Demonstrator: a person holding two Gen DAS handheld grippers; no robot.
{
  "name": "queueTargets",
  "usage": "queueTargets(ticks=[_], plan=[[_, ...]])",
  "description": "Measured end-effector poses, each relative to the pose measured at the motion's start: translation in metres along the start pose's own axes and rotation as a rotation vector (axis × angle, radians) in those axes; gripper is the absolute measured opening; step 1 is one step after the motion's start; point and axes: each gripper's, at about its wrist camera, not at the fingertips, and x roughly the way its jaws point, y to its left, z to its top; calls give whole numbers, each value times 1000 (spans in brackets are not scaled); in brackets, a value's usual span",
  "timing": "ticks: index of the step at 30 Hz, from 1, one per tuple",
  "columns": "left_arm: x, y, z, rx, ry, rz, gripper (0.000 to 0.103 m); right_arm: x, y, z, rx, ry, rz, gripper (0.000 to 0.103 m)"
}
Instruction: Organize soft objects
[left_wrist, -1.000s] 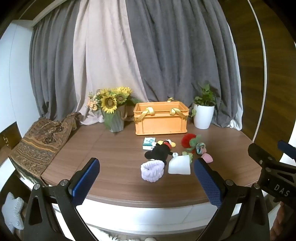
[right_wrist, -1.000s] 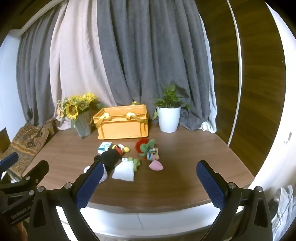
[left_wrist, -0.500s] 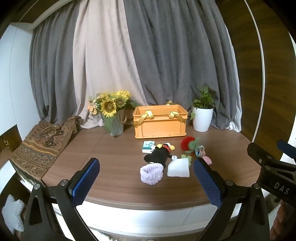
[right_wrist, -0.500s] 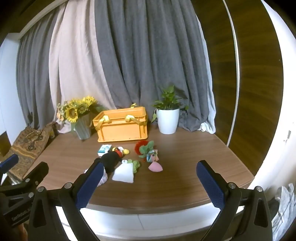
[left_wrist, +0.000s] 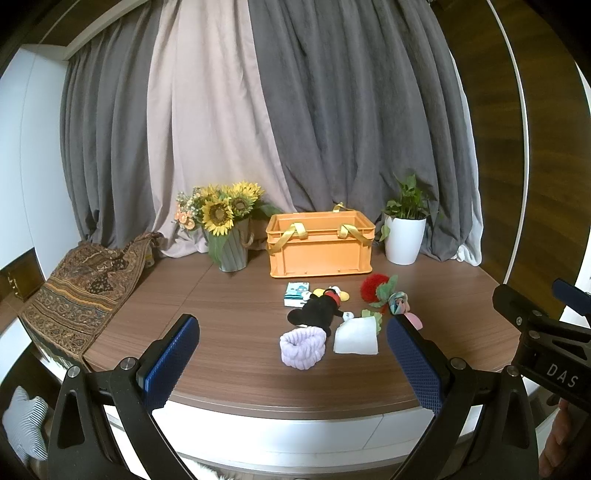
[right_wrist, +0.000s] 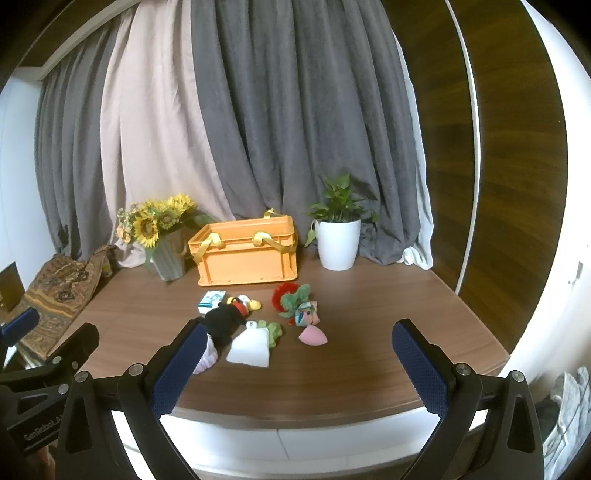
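Soft objects lie in a cluster mid-table: a black mouse plush (left_wrist: 318, 309) (right_wrist: 226, 319), a lilac fuzzy band (left_wrist: 303, 349) (right_wrist: 206, 355), a white cloth (left_wrist: 356, 336) (right_wrist: 250, 348), a red and green plush (left_wrist: 376, 289) (right_wrist: 290, 297), a pink sponge (right_wrist: 313, 336) and a small blue-white packet (left_wrist: 296, 293) (right_wrist: 211, 300). An orange crate (left_wrist: 320, 244) (right_wrist: 246, 251) with yellow straps stands behind them. My left gripper (left_wrist: 293, 363) and right gripper (right_wrist: 300, 369) are both open and empty, held back at the table's front edge.
A vase of sunflowers (left_wrist: 226, 230) (right_wrist: 162, 236) stands left of the crate. A white potted plant (left_wrist: 405, 232) (right_wrist: 339, 236) stands to its right. A patterned cloth (left_wrist: 85, 284) drapes over the table's left edge. Grey curtains hang behind.
Both grippers have drifted slightly, so the table and objects sit a little lower in both views. Nothing on the table has moved.
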Motion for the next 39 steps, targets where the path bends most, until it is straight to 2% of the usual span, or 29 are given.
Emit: queueTargets(ticks=[31,39], plan=[[-2,1,2,-2,-6,-2,103,-2,0,4,0,-11,5,102],[-1,-4,16,8,-3,-8,103,-3,-4,9,9,-13,0,102]])
